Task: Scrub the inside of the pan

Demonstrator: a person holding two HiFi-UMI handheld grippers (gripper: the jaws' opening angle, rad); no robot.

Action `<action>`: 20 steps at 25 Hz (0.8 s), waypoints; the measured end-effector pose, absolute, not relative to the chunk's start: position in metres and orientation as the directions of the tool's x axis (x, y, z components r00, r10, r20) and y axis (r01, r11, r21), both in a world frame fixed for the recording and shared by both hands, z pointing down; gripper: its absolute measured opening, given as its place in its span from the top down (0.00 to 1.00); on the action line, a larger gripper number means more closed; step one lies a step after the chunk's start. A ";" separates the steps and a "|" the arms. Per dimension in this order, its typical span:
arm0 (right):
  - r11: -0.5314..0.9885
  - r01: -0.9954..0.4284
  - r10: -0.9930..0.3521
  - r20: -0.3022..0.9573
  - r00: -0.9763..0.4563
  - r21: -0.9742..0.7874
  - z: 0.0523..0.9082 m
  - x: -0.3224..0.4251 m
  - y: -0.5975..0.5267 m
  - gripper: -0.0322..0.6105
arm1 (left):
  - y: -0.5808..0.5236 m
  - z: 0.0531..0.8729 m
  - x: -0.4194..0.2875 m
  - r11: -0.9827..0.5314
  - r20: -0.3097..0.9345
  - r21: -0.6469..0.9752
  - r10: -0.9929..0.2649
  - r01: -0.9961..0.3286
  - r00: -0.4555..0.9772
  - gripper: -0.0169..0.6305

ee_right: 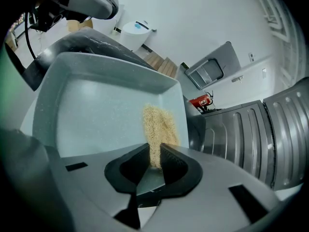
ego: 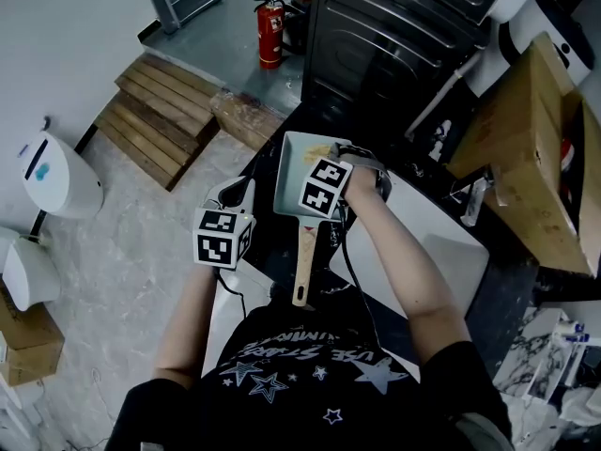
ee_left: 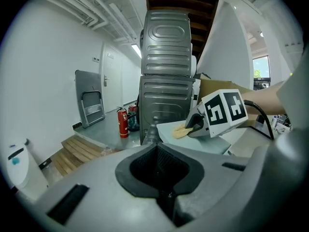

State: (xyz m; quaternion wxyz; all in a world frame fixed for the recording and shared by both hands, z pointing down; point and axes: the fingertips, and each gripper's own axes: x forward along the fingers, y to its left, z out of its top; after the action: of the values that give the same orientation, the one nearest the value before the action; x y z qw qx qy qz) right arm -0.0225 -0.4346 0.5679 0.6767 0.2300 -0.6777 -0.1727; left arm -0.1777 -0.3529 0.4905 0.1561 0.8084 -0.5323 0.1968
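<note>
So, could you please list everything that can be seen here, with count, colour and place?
table: one, dark, in front of the person
pan: one, pale blue-grey with a wooden handle, on the table
scrubber: one, tan, inside the pan
extinguisher: one, red, on the floor behind
steps: one set, wooden, floor at left
machine: one, dark grey, behind the pan
boxes: at least two, brown, right and lower left
bin: one, white, far left
left gripper: open, empty, left of the pan
right gripper: shut on the scrubber, over the pan
</note>
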 end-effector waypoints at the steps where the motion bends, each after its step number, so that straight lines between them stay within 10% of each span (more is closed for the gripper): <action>1: 0.835 -0.083 -0.544 0.839 0.024 0.544 0.568 -0.021 -0.434 0.85 | -0.352 0.490 -0.177 -0.384 0.484 0.042 -0.800 -0.922 0.355 0.96; 20: 0.883 -0.120 -0.452 0.891 0.039 0.453 0.567 -0.018 -0.375 0.85 | -0.319 0.483 -0.166 -0.385 0.480 0.019 -0.806 -0.923 0.347 0.96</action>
State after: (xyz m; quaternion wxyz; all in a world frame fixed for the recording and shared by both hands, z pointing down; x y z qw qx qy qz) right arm -0.0178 -0.3749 0.5669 0.6897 0.2095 -0.6826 -0.1204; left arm -0.1657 -0.3190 0.4832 0.1453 0.8076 -0.5350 0.2012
